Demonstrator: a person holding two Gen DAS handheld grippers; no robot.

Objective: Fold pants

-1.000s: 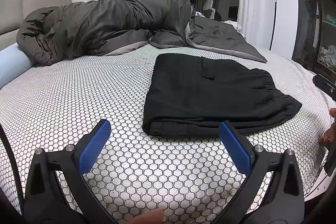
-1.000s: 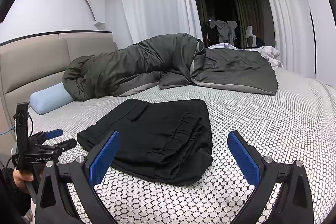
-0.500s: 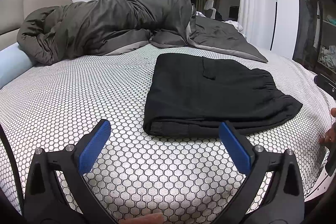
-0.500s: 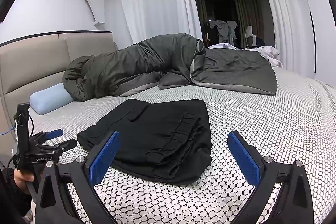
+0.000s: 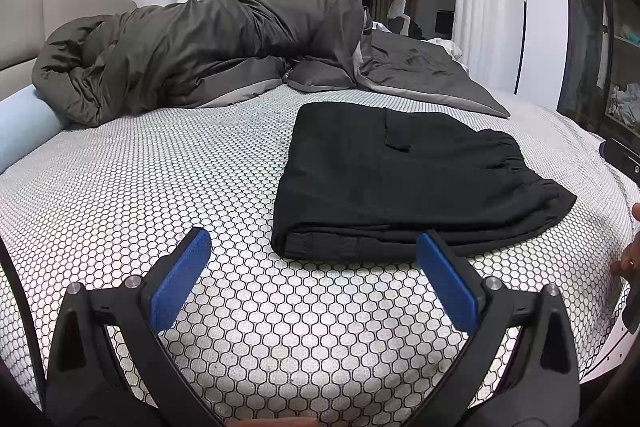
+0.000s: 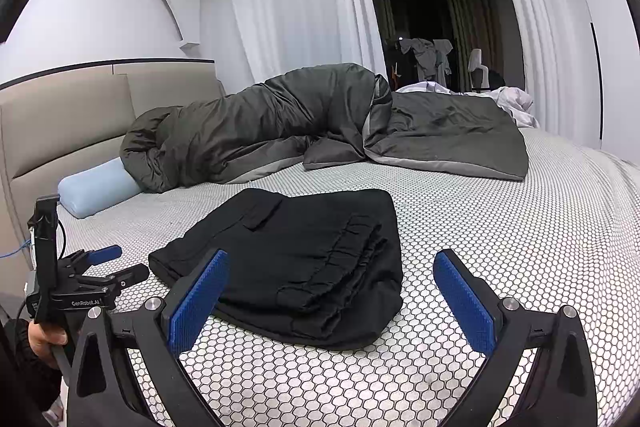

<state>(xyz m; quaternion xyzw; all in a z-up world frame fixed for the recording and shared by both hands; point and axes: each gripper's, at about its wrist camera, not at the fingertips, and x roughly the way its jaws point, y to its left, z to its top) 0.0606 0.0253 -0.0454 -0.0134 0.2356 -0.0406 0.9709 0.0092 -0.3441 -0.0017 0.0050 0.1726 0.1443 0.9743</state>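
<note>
Black pants (image 5: pixel 400 179) lie folded into a flat rectangle on the bed's honeycomb-patterned sheet (image 5: pixel 160 187); they also show in the right wrist view (image 6: pixel 304 263). My left gripper (image 5: pixel 316 267) is open and empty, hovering just short of the folded edge. My right gripper (image 6: pixel 332 287) is open and empty, hovering near the waistband end. The left gripper also shows at the left of the right wrist view (image 6: pixel 108 267), beside the pants.
A dark grey duvet (image 5: pixel 200 55) is bunched along the far side of the bed. A light blue bolster pillow (image 6: pixel 96 187) lies by the beige headboard (image 6: pixel 60 123). White curtains and a wardrobe (image 5: pixel 600 47) stand beyond the bed edge.
Almost nothing has moved. Both grippers stay open and hover in the same places; the pants lie still.
</note>
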